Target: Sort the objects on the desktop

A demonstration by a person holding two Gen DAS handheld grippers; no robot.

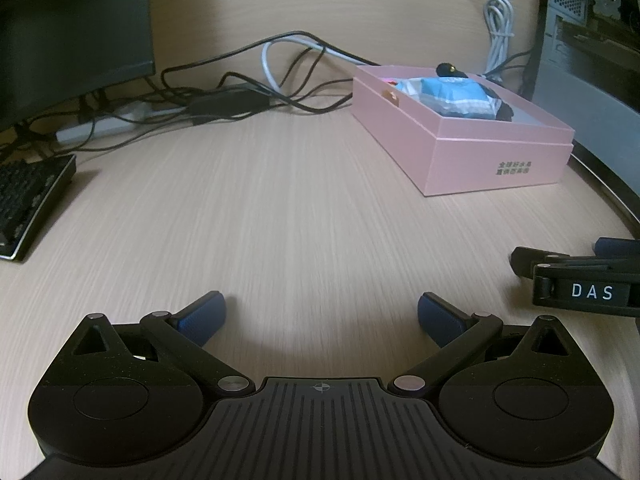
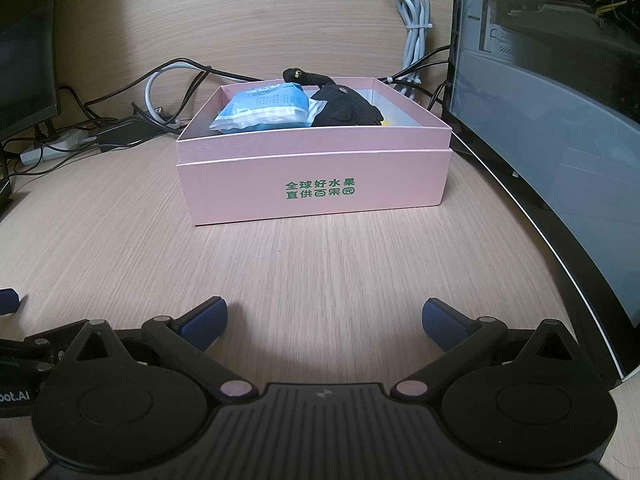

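A pink box (image 2: 316, 184) with green lettering stands on the wooden desk ahead of my right gripper (image 2: 325, 322), which is open and empty. Inside the box lie a blue and white packet (image 2: 264, 110) and a black cloth item (image 2: 346, 108). In the left wrist view the pink box (image 1: 496, 160) is far right, with the blue packet (image 1: 456, 96) in it. My left gripper (image 1: 322, 316) is open and empty over bare desk. The right gripper's body (image 1: 580, 284) shows at that view's right edge.
A tangle of black and white cables (image 1: 248, 92) and a power strip (image 1: 100, 126) lie at the back. A monitor (image 1: 72, 28) and keyboard (image 1: 28, 200) are on the left. A computer case (image 2: 552, 100) stands right of the box. A coiled grey cable (image 2: 414, 20) hangs behind.
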